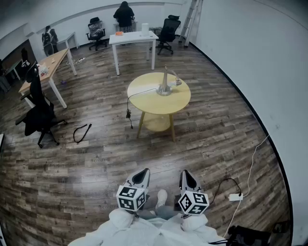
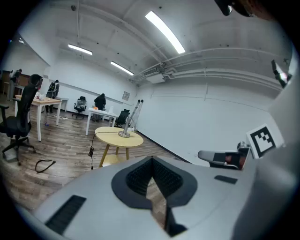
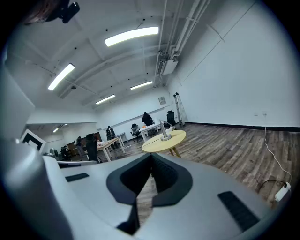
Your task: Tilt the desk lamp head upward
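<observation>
A silver desk lamp point(image 1: 165, 84) stands on a round yellow table point(image 1: 149, 103) in the middle of the room, its thin arm upright and its head angled to the right. The lamp's black cable point(image 1: 129, 113) hangs off the table's left side. My left gripper point(image 1: 141, 178) and right gripper point(image 1: 186, 180) are held low and close to my body, well short of the table. Both are shut with nothing between the jaws. The left gripper view shows the lamp point(image 2: 125, 127) far beyond the closed left gripper point(image 2: 152, 162). The right gripper view shows the lamp point(image 3: 163, 131) far beyond the right gripper point(image 3: 151, 158).
Dark wood floor lies between me and the table. A black office chair point(image 1: 39, 114) and a loose black cable point(image 1: 82, 132) are at the left. A white power strip point(image 1: 236, 197) with its cord lies at the right by the curved white wall. A white desk point(image 1: 134, 38) and a person point(image 1: 124, 14) are at the back.
</observation>
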The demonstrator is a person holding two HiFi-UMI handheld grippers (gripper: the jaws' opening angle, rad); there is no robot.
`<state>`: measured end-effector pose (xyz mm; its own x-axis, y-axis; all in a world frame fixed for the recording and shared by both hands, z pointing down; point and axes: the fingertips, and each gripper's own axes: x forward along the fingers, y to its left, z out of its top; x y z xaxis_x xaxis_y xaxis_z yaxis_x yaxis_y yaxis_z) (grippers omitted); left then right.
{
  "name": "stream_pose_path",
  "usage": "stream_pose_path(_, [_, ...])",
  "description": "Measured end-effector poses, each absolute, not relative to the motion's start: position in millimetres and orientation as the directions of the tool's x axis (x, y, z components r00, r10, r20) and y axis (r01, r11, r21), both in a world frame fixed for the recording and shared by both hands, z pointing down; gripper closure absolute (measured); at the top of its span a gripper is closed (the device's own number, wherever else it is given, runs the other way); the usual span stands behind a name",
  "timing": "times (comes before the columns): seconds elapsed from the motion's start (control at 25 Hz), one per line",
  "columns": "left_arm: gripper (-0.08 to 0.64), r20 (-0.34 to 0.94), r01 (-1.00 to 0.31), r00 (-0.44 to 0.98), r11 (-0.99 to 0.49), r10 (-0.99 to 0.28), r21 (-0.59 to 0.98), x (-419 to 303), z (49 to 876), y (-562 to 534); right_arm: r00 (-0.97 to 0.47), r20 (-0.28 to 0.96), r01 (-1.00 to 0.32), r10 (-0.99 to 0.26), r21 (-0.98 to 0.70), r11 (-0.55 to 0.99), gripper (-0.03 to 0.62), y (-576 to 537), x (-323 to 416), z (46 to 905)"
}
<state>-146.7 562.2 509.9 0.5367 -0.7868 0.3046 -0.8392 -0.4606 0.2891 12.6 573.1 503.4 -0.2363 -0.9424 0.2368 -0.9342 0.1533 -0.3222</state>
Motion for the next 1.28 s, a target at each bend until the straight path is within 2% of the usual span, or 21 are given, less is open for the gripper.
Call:
stream_pose_path(0.44, [0.561,0.325,-0.839,0.539,-0.463,-0.777,0.284,-128.1,515.9,505.0,-0.253,0.233,-0.924,-0.939,-0.346,0.163,0.58,506.9,23.7,508.6])
stream_pose_path(1.28, [0.561,0.327,-0.836,0.547,-0.486,-0.771,0.254,-40.8,505.2,345.9,-0.269,0.2,-0.913,-0.942,-0.364,0.183,0.58,344.2,103.8,501.0])
